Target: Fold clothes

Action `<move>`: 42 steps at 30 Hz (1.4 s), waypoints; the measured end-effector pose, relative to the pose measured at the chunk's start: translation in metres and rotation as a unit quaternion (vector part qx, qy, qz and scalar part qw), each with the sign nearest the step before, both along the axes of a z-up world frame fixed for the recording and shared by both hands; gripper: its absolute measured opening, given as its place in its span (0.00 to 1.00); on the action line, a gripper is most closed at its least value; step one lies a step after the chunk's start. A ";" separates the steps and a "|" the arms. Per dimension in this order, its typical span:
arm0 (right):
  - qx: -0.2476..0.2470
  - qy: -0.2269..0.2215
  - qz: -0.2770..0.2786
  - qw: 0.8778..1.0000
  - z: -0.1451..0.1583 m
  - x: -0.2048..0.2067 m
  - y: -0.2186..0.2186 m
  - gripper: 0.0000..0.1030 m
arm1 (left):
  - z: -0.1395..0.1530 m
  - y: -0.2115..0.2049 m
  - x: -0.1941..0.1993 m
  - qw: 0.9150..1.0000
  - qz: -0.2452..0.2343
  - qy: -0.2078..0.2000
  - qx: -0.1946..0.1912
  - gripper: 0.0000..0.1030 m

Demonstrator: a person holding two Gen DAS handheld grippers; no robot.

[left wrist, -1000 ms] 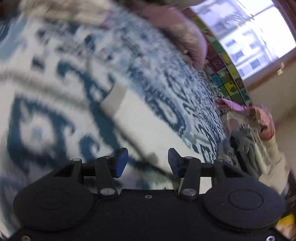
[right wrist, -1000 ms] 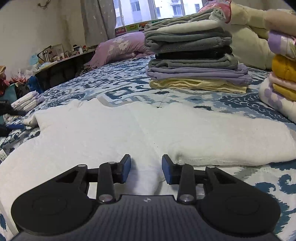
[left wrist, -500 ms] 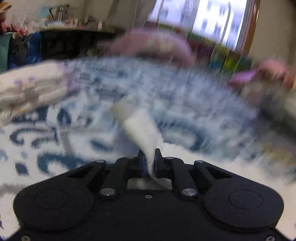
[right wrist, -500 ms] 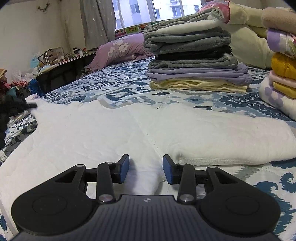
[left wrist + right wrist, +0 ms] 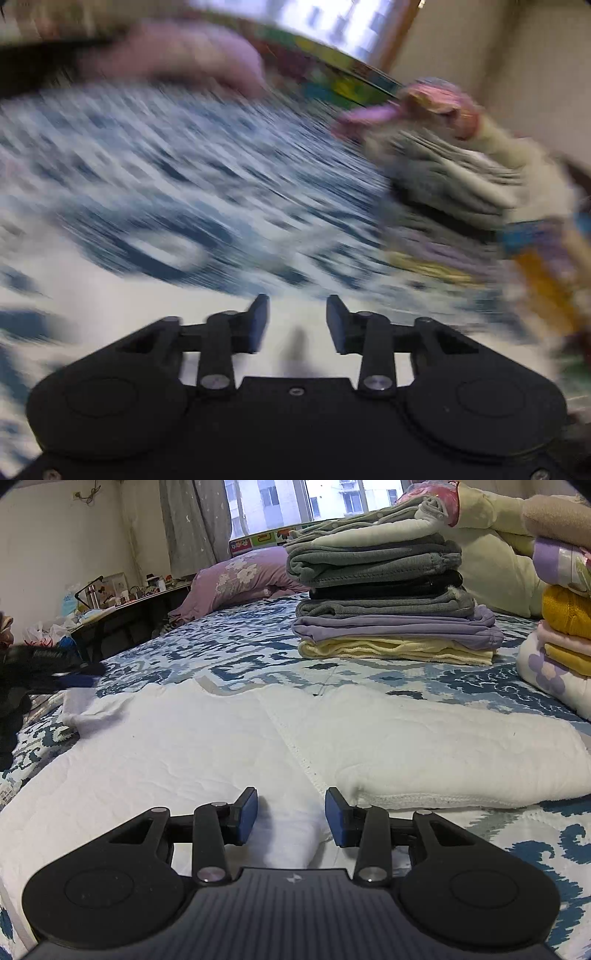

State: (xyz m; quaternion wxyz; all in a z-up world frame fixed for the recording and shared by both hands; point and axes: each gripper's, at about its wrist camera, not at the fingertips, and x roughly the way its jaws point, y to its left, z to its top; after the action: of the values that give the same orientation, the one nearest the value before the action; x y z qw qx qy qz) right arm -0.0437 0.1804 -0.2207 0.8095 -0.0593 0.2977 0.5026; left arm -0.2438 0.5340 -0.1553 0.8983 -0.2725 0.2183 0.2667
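A white quilted garment [image 5: 207,746] is spread flat across the blue-and-white patterned bedspread [image 5: 236,653], and it fills the near half of the right wrist view. Its right part [image 5: 461,760] is folded over, with a stitched hem seen along the near edge, and a seam runs diagonally through the middle. A small flap of the garment sticks out at the far left edge.

The right gripper [image 5: 291,818] is held low and level just above the garment's near edge, its blue-padded fingers [image 5: 246,814] set apart with nothing clamped between them; white cloth lies beneath the gap. The left gripper [image 5: 297,323] is likewise seen with its fingers parted and empty, over white fabric [image 5: 110,314], tilted relative to the bed.

The left wrist view is heavily smeared by motion, so only rough shapes are made out there. In the right wrist view a stack of folded clothes [image 5: 388,602] in grey, black, lilac and pale yellow is shown sharply on the bedspread beyond the garment, a second pile [image 5: 557,642] with mustard and floral pieces at the right edge, and a purple floral pillow [image 5: 236,579] near the window
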 end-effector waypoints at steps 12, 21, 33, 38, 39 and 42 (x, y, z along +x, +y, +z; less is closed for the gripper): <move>0.010 0.015 0.003 1.000 -0.002 0.005 -0.002 0.40 | -0.020 0.051 -0.013 0.991 0.094 -0.006 -0.092 0.06; 0.007 0.007 0.001 1.000 -0.002 0.002 -0.001 0.40 | -0.040 0.041 0.039 0.985 0.007 -0.053 -0.167 0.38; 0.020 0.008 0.008 1.000 0.008 0.001 -0.008 0.42 | -0.017 0.067 -0.052 0.971 0.149 -0.108 -0.149 0.50; 0.069 0.011 -0.010 0.998 0.027 0.014 -0.014 0.42 | -0.002 0.029 -0.030 0.985 0.060 -0.102 -0.129 0.52; 0.074 0.009 -0.014 0.997 0.031 0.019 -0.011 0.42 | -0.002 0.018 -0.023 0.987 0.036 -0.096 -0.128 0.52; 0.072 0.002 -0.020 0.997 0.040 0.040 0.006 0.42 | -0.007 -0.018 -0.008 0.989 -0.033 -0.064 -0.125 0.52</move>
State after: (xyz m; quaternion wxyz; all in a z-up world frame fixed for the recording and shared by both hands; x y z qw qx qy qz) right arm -0.0037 0.1860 -0.1808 0.8209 0.0060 0.2630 0.5069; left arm -0.2521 0.5157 -0.1626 0.8774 -0.3924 0.2004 0.1897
